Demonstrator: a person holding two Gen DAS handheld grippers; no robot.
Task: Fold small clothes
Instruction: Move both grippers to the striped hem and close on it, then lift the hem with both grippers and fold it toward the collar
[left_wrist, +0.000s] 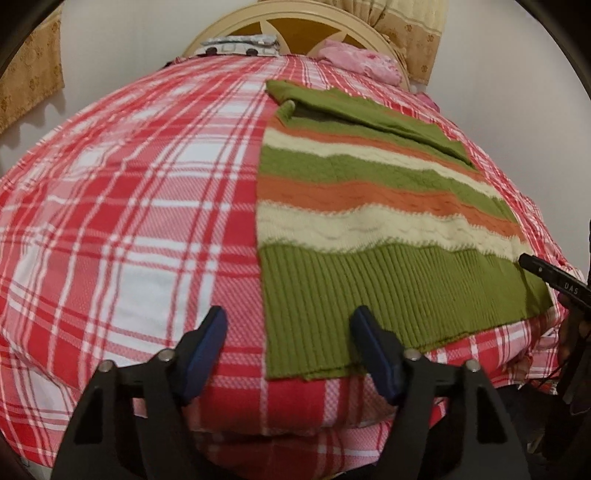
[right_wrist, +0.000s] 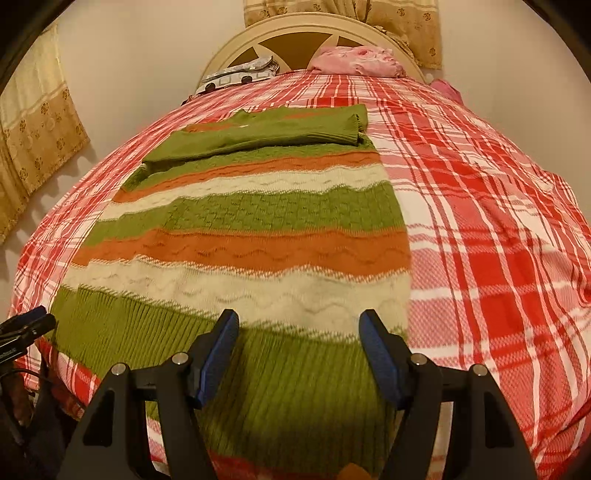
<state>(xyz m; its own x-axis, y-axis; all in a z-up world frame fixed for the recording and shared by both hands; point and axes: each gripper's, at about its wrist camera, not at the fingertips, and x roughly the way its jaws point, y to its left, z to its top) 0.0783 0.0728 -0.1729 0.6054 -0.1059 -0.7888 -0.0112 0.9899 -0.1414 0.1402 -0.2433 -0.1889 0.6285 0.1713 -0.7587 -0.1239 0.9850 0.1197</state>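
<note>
Bed w/ red-and-white plaid sheet (left_wrist: 129, 206) fills both views. Striped knit sweater (left_wrist: 369, 221) lies flat on it — green, orange and cream bands, ribbed green hem toward me, one green sleeve (left_wrist: 369, 118) folded across the chest at the far end.

Left gripper (left_wrist: 288, 325): jaws apart, nothing between the pads that I can see pressed. Its right finger (left_wrist: 373, 350) sits over the near left corner of the hem; left finger (left_wrist: 207, 339) over bare sheet. So the claw straddles the sweater's left edge, released. Contact w/ the knit — can't tell, view is soft from blur.

Right gripper (right_wrist: 299, 325): also spread, not clamped on anything. Both blue pads hang above the ribbed hem, near the sweater's right side; the cream band runs just beyond the tips. Its shadow falls on the hem below. Whether the tips touch the fabric I can't say.

From left wrist cam, the right gripper's black finger (left_wrist: 554, 280) pokes in at the far right edge, beside the hem's right corner. From right wrist cam, the left gripper (right_wrist: 26, 328) shows at the left edge, by the other hem corner.

Far end: cream rounded headboard (right_wrist: 317, 33), pink bundle of cloth (right_wrist: 354, 61) against it, a grey-patterned folded item (right_wrist: 240, 72) to its left. Yellowish curtains (right_wrist: 37, 129) on the wall, left and behind the headboard.
</note>
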